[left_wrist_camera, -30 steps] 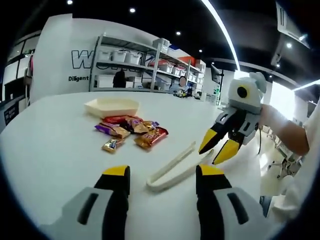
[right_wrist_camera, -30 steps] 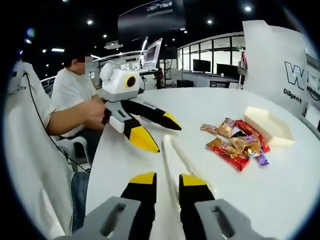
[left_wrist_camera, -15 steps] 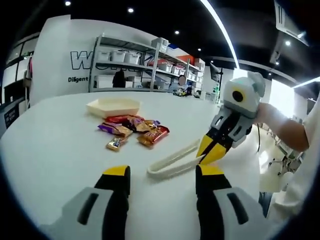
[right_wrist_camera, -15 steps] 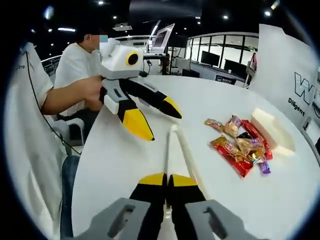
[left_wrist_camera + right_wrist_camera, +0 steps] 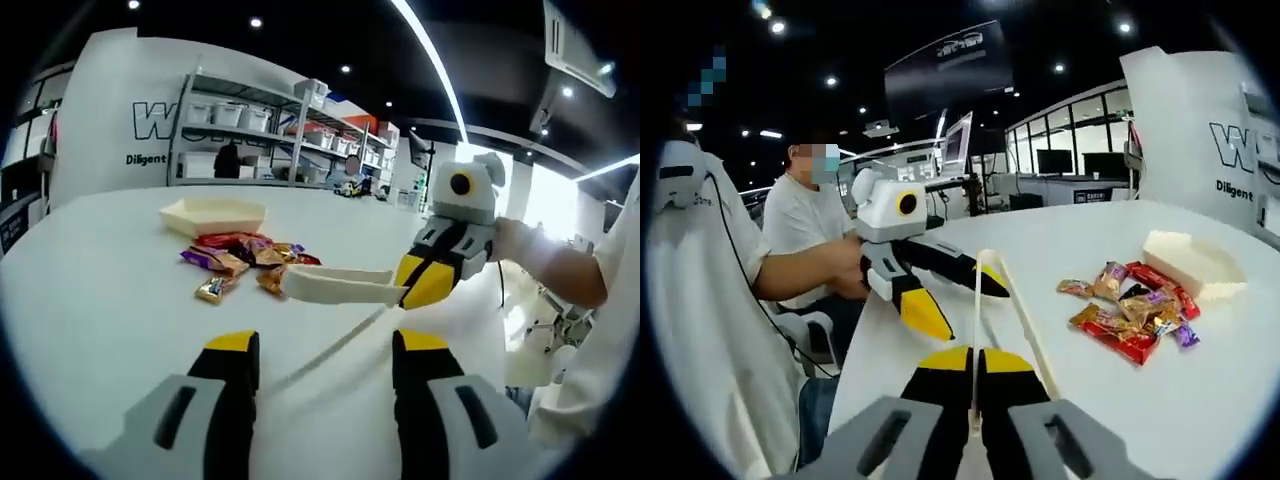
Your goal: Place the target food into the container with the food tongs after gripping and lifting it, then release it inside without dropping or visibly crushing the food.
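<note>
Currently, the tongs are seen pinched at their hinge end between the pressed-together jaws of the right gripper, with the two arms reaching toward 12 o'clock in the right gripper view. In the left gripper view the tongs are held clear of the table, their shadow lying below. The jaws of the left gripper are spread and nothing is held between them. The wrapped snacks are heaped on the table at about 11 o'clock in the left gripper view, and the tray stands just beyond them. Because the tongs are gripped only at the hinge end, they may be judged liable to twist or slip; a wrapper could then be dropped or squashed. On the wall, "Diligent" and a large "W" can be read; print on the wrappers is too small to be read.
</note>
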{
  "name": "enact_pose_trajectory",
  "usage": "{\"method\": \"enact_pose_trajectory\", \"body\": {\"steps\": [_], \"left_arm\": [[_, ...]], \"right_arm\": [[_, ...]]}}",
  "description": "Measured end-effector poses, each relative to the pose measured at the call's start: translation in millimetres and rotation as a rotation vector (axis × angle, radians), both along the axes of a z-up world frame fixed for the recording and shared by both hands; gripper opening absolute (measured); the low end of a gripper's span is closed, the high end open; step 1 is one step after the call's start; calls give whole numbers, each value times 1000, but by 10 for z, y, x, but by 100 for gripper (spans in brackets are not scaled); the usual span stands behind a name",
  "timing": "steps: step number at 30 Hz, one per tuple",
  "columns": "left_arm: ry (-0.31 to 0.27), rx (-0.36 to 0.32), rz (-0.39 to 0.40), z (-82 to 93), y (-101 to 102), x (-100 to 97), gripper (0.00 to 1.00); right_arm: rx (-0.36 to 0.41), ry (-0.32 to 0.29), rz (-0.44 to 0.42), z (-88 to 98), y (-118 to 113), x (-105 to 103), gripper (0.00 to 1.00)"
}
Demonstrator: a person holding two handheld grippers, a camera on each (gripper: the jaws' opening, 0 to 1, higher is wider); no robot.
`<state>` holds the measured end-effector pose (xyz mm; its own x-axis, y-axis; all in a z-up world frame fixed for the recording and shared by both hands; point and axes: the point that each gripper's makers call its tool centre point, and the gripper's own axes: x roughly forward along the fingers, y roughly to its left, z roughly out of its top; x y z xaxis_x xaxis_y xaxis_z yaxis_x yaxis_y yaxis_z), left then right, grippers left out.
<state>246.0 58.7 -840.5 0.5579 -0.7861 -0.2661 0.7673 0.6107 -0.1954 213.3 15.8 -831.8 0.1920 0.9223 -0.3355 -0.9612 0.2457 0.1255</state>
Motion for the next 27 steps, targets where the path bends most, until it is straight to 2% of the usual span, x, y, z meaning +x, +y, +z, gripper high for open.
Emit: {"method": "enact_pose_trajectory", "body": {"steps": [2,4,7,14,20,23,27], "left_arm": [[-20,-25,-35,86,-82,-52,53],[-41,-60,-66,187,-159,-95,53],[-40,-90,-92,253,-222,-147,53],[-72,-122,-132,334,-273,-232,53],[-85,-211,-179,503,-311,-330,53],[-126,-230,-199,575,-325,-381,52],[-104,-275,-220,618,-350,-434,52]], "right_arm": [[42,20,5,65,23,-45,0],[60,10,19,107,24,-77,0],[76,9,25,145,15,-109,0],[106,14,50,218,0,-170,0],[129,8,140,263,69,-377,0],[162,13,173,309,104,-464,0],[179,3,185,356,134,-506,0]]}}
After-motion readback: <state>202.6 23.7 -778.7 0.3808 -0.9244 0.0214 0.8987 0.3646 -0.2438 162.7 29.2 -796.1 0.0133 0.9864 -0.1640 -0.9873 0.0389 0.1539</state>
